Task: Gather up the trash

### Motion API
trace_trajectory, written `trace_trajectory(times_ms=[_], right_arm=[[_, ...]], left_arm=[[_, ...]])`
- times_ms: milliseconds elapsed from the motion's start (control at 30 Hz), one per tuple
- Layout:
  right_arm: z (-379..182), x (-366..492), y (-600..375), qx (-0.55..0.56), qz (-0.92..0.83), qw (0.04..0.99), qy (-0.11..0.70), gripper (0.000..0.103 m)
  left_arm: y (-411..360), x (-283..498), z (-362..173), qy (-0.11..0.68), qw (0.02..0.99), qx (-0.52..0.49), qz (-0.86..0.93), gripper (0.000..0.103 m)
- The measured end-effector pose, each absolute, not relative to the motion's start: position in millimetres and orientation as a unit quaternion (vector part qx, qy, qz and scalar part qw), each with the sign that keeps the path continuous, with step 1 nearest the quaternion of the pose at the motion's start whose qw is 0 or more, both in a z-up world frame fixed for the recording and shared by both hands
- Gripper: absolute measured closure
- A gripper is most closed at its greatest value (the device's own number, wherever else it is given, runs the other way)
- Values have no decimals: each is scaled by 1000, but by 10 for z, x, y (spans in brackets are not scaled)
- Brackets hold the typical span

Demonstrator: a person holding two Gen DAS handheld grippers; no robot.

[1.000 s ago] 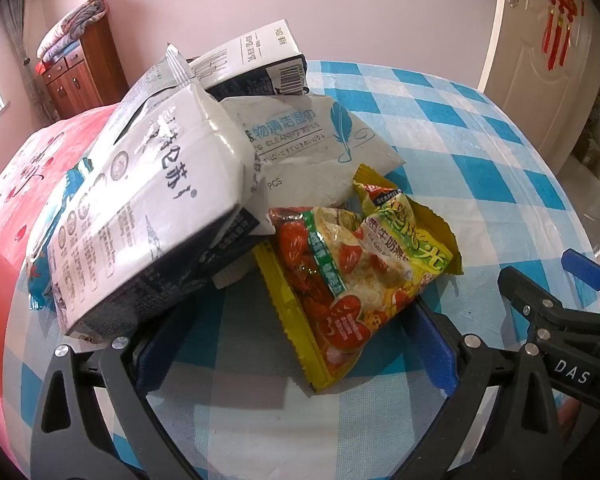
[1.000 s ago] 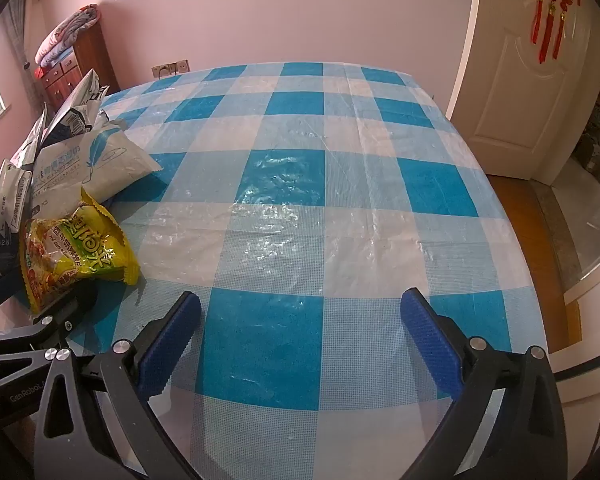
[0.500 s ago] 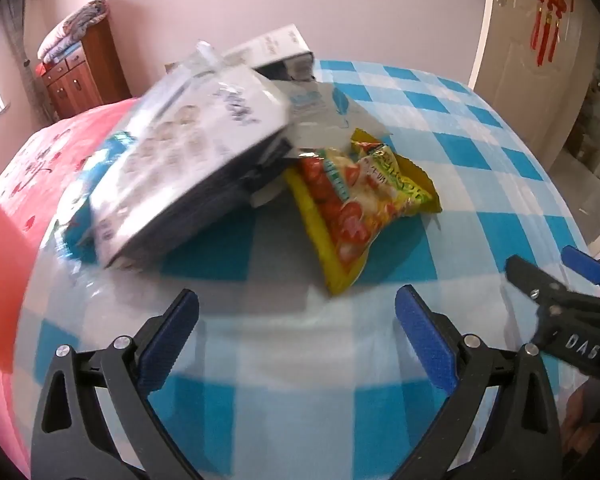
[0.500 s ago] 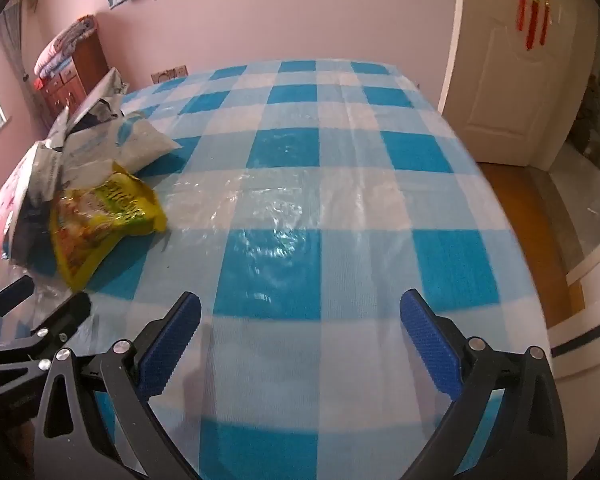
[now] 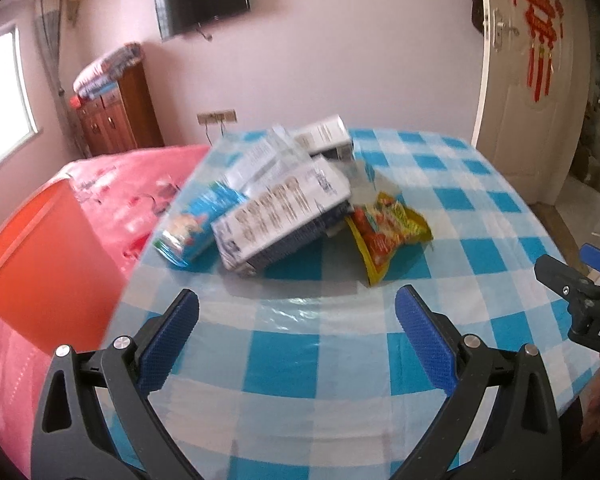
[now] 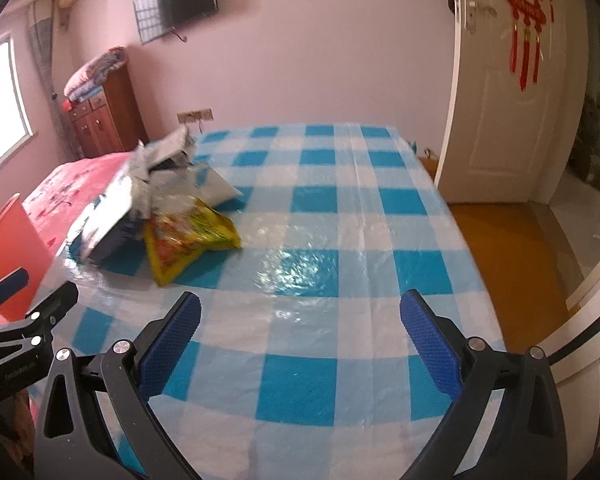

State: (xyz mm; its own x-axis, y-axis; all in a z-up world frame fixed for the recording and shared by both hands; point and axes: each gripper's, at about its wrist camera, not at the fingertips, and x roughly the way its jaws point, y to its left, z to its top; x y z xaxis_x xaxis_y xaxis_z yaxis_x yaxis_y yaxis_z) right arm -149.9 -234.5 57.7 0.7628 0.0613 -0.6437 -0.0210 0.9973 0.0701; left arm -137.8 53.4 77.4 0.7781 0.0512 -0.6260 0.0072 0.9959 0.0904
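A pile of trash lies on the left part of the blue-and-white checked table (image 5: 332,360): a white milk carton (image 5: 280,216), a second carton (image 5: 328,140) behind it, a blue snack pack (image 5: 196,224), a white wipes pack (image 6: 212,184) and a yellow-red snack bag (image 5: 388,228), which also shows in the right wrist view (image 6: 188,236). My left gripper (image 5: 296,340) is open and empty, well short of the pile. My right gripper (image 6: 300,340) is open and empty over bare cloth, right of the pile.
A red bin (image 5: 32,264) stands at the table's left, beside a pink-covered surface (image 5: 120,192). A wooden cabinet (image 5: 116,116) stands by the far wall. A white door (image 6: 500,100) is at the right, past the table's right edge.
Both grippers have pulled back and up from the table. The pile, close under the left gripper a second ago, now lies farther off. The white carton has tipped flatter.
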Motion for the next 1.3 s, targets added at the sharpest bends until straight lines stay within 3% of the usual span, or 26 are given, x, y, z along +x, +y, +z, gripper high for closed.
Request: trace_trajectory(times_ms=[533,1300], right_arm=[[1102,-2008,-2085,13,32,957,289,4],[1171,-2199,-1770,-23,52,956,287,4]], left_arm=[[802,-1864,1216,272,961,37,28,4],[1013,-1999,1296,268,962,28,45,4]])
